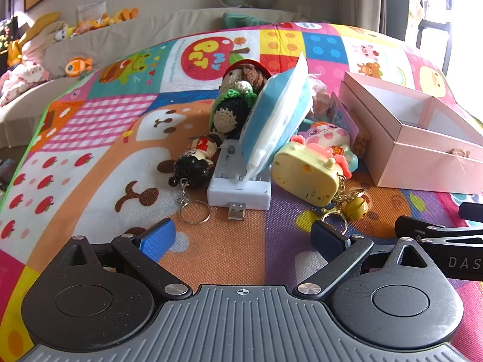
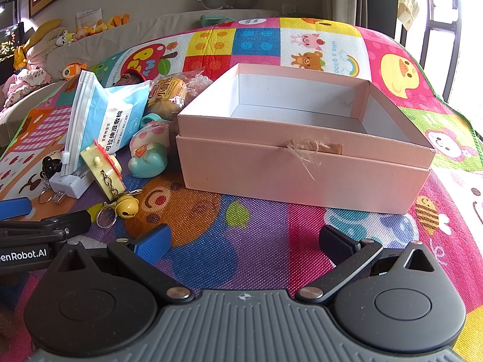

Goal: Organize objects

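Note:
A pile of small things lies on the colourful play mat (image 1: 99, 163): a white USB battery charger (image 1: 238, 190), a blue zip pouch (image 1: 276, 114) leaning on it, a yellow camera keychain (image 1: 308, 176) with a bell, a black-haired doll keychain (image 1: 193, 163), crocheted dolls (image 1: 232, 105) and a pink pig toy (image 1: 327, 135). My left gripper (image 1: 243, 238) stands open just short of the charger, holding nothing. An empty pink box (image 2: 305, 169) sits straight ahead of my right gripper (image 2: 244, 241), which is open too. The pile (image 2: 102, 150) lies left of the box.
A wrapped bread bun (image 2: 169, 93) lies behind the pouch. A beige sofa (image 1: 126, 33) with plush toys runs along the mat's far side. A bright window (image 2: 462, 45) is at the right. Each gripper's body shows at the other view's edge.

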The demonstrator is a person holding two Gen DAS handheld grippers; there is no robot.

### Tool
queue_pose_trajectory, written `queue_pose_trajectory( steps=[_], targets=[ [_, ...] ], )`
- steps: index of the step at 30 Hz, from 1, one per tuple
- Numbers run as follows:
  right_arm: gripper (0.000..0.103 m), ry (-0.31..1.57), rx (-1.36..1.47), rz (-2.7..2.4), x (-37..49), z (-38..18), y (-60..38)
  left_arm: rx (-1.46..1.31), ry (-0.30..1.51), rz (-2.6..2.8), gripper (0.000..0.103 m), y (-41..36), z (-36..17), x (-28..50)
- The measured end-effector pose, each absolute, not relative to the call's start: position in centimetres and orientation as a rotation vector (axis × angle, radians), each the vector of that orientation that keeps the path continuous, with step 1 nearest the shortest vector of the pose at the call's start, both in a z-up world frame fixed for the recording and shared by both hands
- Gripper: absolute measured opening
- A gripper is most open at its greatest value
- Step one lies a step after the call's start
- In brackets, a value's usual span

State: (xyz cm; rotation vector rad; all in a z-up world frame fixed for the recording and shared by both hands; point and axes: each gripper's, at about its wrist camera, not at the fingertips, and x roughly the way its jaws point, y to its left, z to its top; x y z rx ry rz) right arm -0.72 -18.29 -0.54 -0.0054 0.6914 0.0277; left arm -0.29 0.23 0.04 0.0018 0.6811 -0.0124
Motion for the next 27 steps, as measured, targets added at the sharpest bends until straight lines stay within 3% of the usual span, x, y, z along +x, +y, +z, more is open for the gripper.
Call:
queue_pose_trajectory(
  steps=[27],
  targets=[
    [0.103,0.692,-0.003,0.029,-0.68,-0.49,-18.29,0.035,0.684,-0.008,0.1,-0.25,-0.05,-0.05]
  ],
)
